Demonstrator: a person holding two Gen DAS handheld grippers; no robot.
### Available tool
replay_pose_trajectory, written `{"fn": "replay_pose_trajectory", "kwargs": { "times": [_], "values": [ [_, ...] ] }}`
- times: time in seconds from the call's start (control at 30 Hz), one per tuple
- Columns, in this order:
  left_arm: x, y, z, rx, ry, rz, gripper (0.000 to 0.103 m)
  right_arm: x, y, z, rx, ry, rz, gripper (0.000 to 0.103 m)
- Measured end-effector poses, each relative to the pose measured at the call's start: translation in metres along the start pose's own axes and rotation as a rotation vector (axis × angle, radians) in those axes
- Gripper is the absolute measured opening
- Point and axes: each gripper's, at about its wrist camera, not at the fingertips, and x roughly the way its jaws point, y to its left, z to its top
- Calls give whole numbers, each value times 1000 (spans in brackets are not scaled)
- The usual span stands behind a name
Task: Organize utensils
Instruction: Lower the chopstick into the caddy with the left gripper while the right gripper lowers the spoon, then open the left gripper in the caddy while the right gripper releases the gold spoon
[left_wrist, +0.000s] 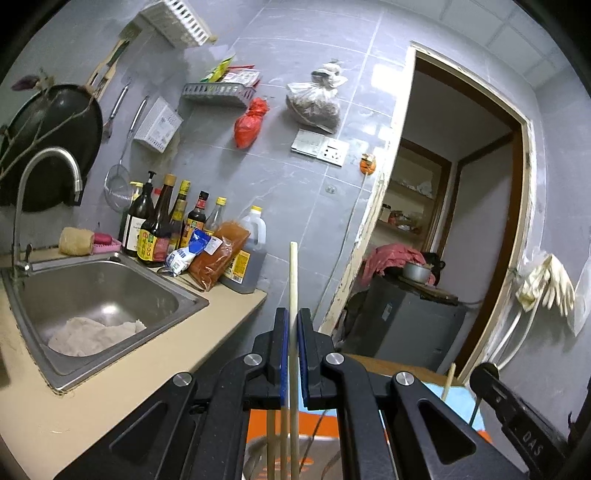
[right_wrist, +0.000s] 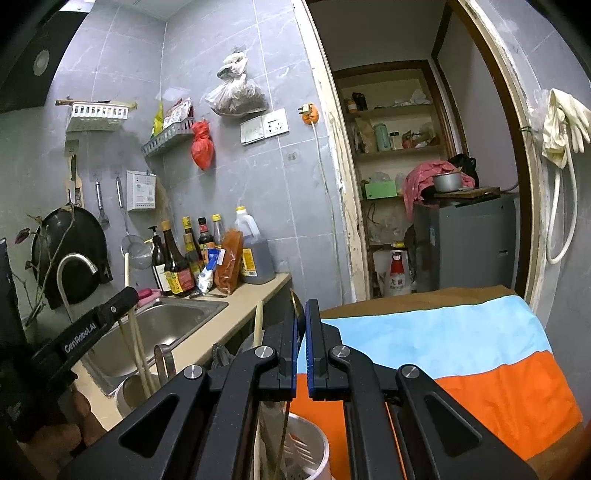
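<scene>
My left gripper (left_wrist: 293, 314) is shut on a pale wooden chopstick (left_wrist: 293, 273) that stands upright between its blue pads. Two more chopsticks (left_wrist: 271, 443) hang below it over a metal cup (right_wrist: 135, 391). In the right wrist view the left gripper (right_wrist: 125, 295) hovers above that cup, next to metal tongs (right_wrist: 164, 358). My right gripper (right_wrist: 303, 306) is shut on a thin metal utensil (right_wrist: 284, 424), seen edge-on, whose lower end reaches into a white perforated holder (right_wrist: 314, 450). Another chopstick (right_wrist: 258, 321) stands just left of the right gripper.
A steel sink (left_wrist: 184, 295) with a cloth in it is set in the beige counter (left_wrist: 129, 380) on the left. Sauce bottles (left_wrist: 162, 225) line the wall behind it. A blue and orange cloth (right_wrist: 461, 350) covers the table on the right. A doorway (right_wrist: 424, 184) opens beyond.
</scene>
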Motion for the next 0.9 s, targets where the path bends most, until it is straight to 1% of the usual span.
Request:
{"fn": "replay_pose_trajectory", "kwargs": {
  "times": [0.13, 0.27, 0.33, 0.4, 0.57, 0.63, 0.7, 0.77, 0.8, 0.9],
  "values": [
    [-8, -3, -2, 44, 30, 0, 5, 0, 1, -2, -4, 20, 21, 4],
    [-15, -3, -3, 61, 72, -2, 5, -2, -1, -5, -7, 45, 40, 7],
    [-17, -2, -2, 61, 104, -16, 5, -4, -3, -6, -4, 54, 50, 13],
    [-18, -2, -2, 60, 137, -24, 5, -7, -6, -6, 5, 54, 60, 25],
    [-21, -4, -2, 52, 204, -53, 5, -13, -11, -4, 21, 63, 80, 27],
    [-23, -7, -3, 60, 225, -63, 7, -17, -14, -2, 24, 63, 83, 27],
    [-25, -13, -4, 77, 247, -61, 20, -23, -17, -1, 26, 63, 83, 30],
    [-32, -19, -4, 80, 252, -71, 27, -28, -22, 1, 30, 65, 85, 34],
    [-35, -22, -4, 82, 253, -69, 32, -31, -24, 2, 31, 66, 86, 35],
    [-44, -32, -4, 85, 260, -70, 42, -39, -33, 4, 39, 85, 89, 36]
  ]
}}
